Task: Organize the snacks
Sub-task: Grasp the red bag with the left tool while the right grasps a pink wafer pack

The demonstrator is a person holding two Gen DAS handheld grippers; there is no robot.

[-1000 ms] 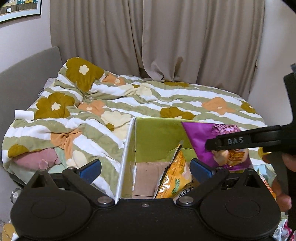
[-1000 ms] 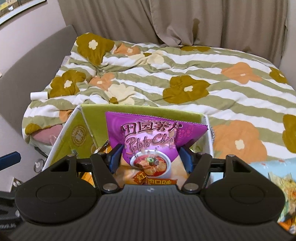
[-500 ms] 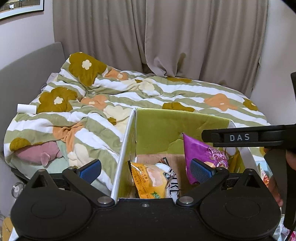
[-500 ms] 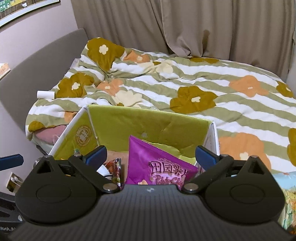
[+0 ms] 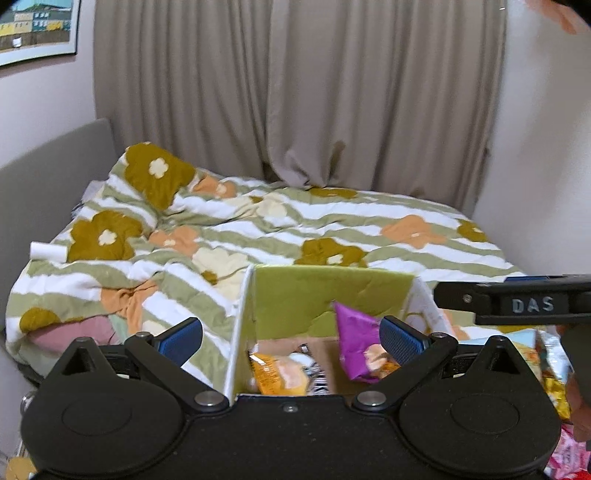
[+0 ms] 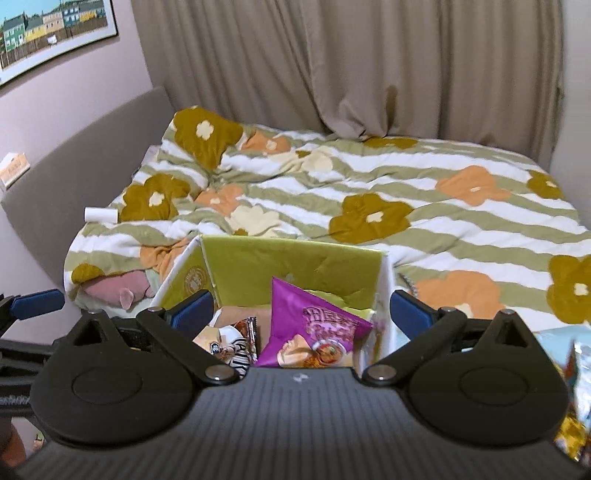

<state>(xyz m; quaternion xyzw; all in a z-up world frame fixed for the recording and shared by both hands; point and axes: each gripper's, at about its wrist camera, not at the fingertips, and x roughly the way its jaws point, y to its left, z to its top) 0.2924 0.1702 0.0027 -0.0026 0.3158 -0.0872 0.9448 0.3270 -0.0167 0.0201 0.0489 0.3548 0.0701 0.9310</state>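
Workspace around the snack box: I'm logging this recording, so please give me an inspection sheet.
Surface: bed under a flowered quilt; the box stands at its near edge.
Job's things: purple chip bag leaning in the box's right part; orange bag and striped packet to its left; more snack bags outside to the right.
Clutter: white roll, pink plush on the bed's left side.
Grippers: left gripper and right gripper both open, empty, above the box.
Cables: nothing seen.
Surroundings: curtains, framed picture, grey headboard.
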